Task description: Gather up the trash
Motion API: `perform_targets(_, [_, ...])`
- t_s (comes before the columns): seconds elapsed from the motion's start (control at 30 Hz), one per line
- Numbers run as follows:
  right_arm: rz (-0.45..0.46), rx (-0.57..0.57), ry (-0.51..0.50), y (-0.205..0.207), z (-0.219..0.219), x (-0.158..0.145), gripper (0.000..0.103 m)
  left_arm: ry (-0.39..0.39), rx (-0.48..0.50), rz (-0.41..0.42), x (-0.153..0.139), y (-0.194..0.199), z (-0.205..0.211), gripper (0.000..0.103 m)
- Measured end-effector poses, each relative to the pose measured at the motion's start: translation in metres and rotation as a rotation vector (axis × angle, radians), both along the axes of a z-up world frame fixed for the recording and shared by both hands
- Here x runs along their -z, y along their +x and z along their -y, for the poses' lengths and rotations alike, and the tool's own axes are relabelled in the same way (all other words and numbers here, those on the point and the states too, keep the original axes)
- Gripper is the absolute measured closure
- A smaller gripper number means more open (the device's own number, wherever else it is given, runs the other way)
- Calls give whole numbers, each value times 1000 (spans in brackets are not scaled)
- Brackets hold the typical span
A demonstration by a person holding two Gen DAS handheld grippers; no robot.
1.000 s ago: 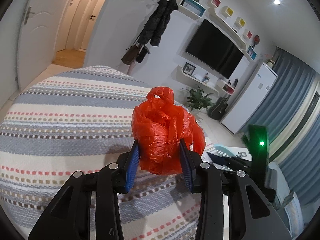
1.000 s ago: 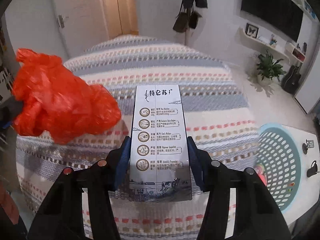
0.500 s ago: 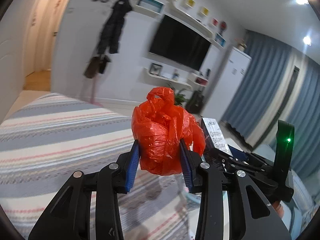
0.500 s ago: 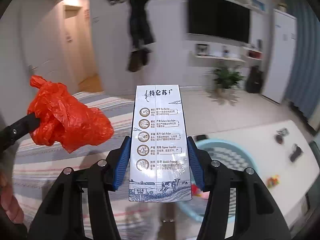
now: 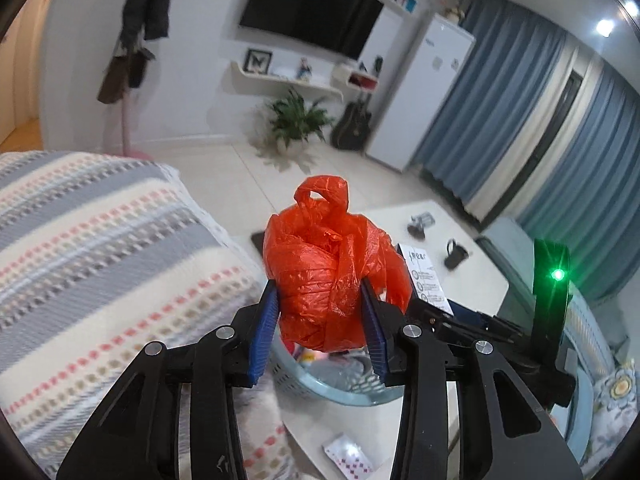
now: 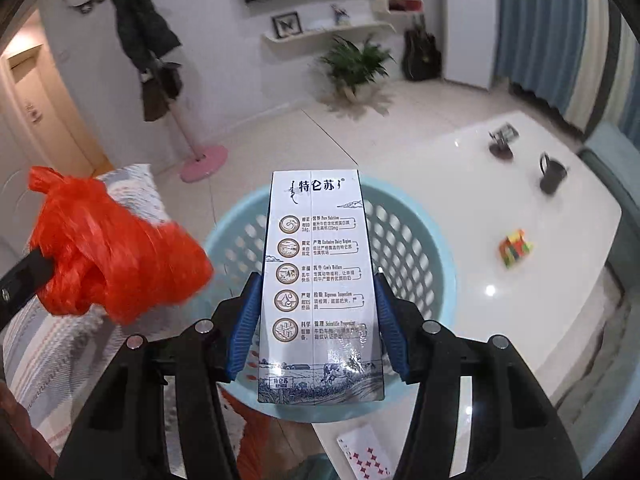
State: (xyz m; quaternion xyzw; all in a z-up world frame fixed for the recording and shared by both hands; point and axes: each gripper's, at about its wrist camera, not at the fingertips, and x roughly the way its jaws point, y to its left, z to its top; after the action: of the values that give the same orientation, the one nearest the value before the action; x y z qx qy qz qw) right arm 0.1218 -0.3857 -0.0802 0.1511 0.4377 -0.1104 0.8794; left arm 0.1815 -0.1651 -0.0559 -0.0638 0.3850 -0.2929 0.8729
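My left gripper (image 5: pixel 320 320) is shut on a crumpled orange plastic bag (image 5: pixel 328 272), held in the air over the near rim of a light blue perforated basket (image 5: pixel 320 388). My right gripper (image 6: pixel 316 320) is shut on a white milk carton (image 6: pixel 318 280) with blue print, held upright above the same basket (image 6: pixel 420 248). The orange bag (image 6: pixel 112 256) also shows at the left of the right wrist view. The carton's top (image 5: pixel 424 276) shows just right of the bag in the left wrist view.
The basket stands on a white table (image 6: pixel 500 280) with a colour cube (image 6: pixel 516 248), a dark mug (image 6: pixel 552 176), another small dark object (image 6: pixel 502 140) and playing cards (image 6: pixel 364 456). A striped bed (image 5: pixel 100 260) lies to the left. A coat stand (image 6: pixel 200 160) and a potted plant (image 6: pixel 356 68) stand beyond.
Both grippers have swung right, away from the striped bed and over the blue basket on the white table. Each has kept its hold: bag in the left, carton in the right.
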Motion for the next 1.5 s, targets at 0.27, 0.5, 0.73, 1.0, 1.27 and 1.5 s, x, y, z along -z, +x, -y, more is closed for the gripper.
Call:
perform_targets(0.27, [-21, 21, 18, 3, 10, 12, 50, -8, 26, 13, 7, -3, 11, 41])
perform_targets(0.5, [-12, 5, 4, 0, 6, 6, 50, -40, -9, 11, 3, -16, -12, 34])
perform_targets(0.73, [68, -58, -45, -14, -24, -27, 50, -66, -59, 73, -18, -46, -47, 26])
perform_targets(1.0, [249, -117, -105, -48, -68, -74, 39, 20, -206, 276, -54, -109, -88, 12])
perform_targets(1.27, [448, -133, -212, -86, -124, -107, 38, 75, -391, 380, -68, -159, -126, 11])
perform_targets(1.5, [512, -137, -246, -102, -153, -121, 37, 109, -481, 440, -82, -189, -147, 8])
